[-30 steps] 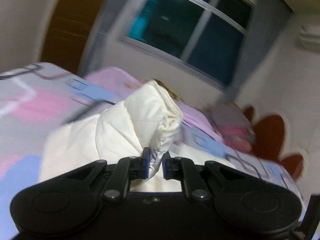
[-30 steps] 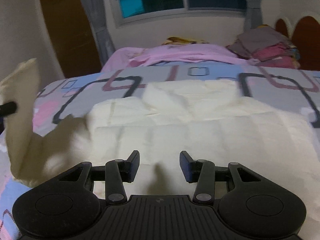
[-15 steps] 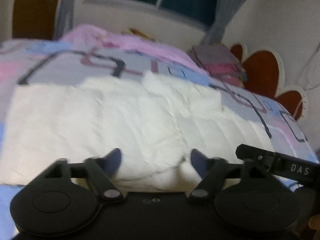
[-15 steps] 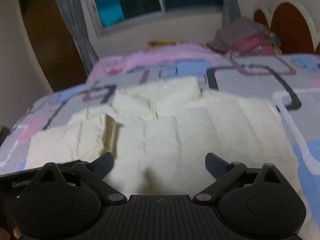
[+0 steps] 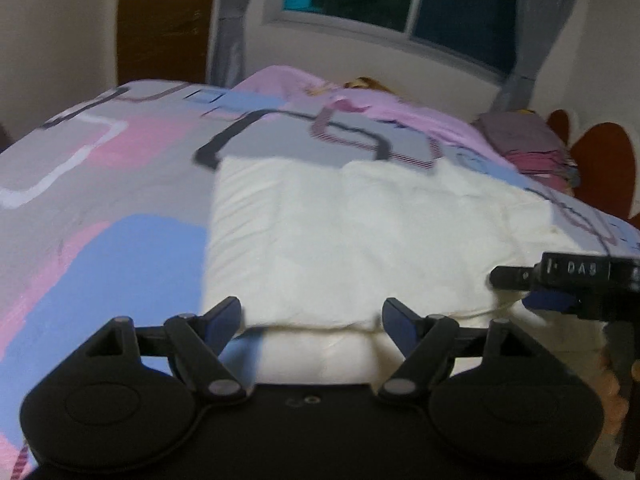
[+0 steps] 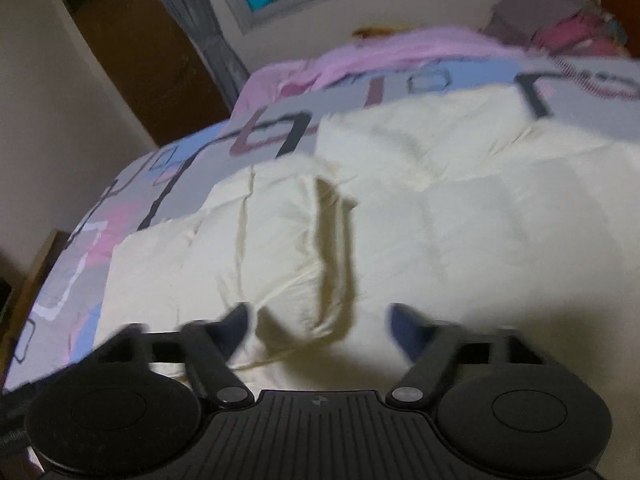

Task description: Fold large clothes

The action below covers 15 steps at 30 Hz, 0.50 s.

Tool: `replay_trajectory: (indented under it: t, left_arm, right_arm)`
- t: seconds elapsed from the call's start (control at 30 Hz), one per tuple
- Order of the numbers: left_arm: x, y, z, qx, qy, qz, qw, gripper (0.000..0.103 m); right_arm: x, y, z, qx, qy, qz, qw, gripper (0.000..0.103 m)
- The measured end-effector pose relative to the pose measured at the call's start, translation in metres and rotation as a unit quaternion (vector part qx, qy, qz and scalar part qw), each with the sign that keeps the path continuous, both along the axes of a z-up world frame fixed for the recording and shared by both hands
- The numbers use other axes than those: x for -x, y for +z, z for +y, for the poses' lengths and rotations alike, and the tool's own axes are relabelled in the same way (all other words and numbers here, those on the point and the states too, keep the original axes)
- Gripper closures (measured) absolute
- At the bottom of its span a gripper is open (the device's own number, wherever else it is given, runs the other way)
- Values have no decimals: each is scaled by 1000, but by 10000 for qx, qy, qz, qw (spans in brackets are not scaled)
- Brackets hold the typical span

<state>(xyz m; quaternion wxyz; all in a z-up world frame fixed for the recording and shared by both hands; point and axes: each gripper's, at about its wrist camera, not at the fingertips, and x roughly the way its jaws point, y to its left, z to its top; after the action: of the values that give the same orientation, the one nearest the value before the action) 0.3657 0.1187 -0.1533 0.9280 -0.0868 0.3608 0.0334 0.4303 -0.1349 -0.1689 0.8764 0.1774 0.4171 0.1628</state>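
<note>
Left wrist: left tool (image 5: pixel 312 316) wide open over cream jacket (image 5: pixel 360 240), right tool (image 6: pixel 318 322) closing, empty

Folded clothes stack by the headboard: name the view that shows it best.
The left wrist view. There the folded clothes stack sits whole and fairly sharp at the bed's far right. The right wrist view catches it only blurred in its top right corner.

Left of the cream padded jacket (image 5: pixel 360 240), the patterned bed (image 5: pixel 100 200) lies bare and passable. Beyond the jacket, a pink blanket (image 5: pixel 380 108) and a folded clothes pile (image 5: pixel 524 140) crowd the far edge. The jacket's raised fold (image 6: pixel 328 248) ridges its middle.
</note>
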Motion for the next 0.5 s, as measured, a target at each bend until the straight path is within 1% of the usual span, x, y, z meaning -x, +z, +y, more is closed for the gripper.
replay_trajectory:
  t: [0.07,0.1,0.13,0.17,0.2,0.27,0.43,0.5]
  left_arm:
    - [1,-3,7,3,97,59,9999,26]
    - [1,-4,11,6,138,84,9999,26]
    - [2,-5,12,-6,157,99,9998,26]
    - [2,-6,12,-42,175,113,9998,26]
    - [0,-8,13,-85,184,133,9997,26]
    - [-1,-10,11,-127,175,166,9996,27]
    - [-10,-19,3,-255,153,204,9993,28]
    - [-14,-21,-1,-296,111,190,9993,30]
  right_arm:
    - [-3,-2,7,28,54,-1,10000,37]
    - [-3,-2,9,33,94,-34,9999,44]
    - [-3,-2,12,26,163,-34,9999,70]
    - [-4,-1,13,37,178,-34,9998,79]
    - [-3,1,14,37,163,-89,9998,79]
    - [-1,8,15,69,137,-258,9995,87]
    - [11,49,6,198,128,-950,9952,88]
    - [17,65,-2,250,56,-1174,9928,88]
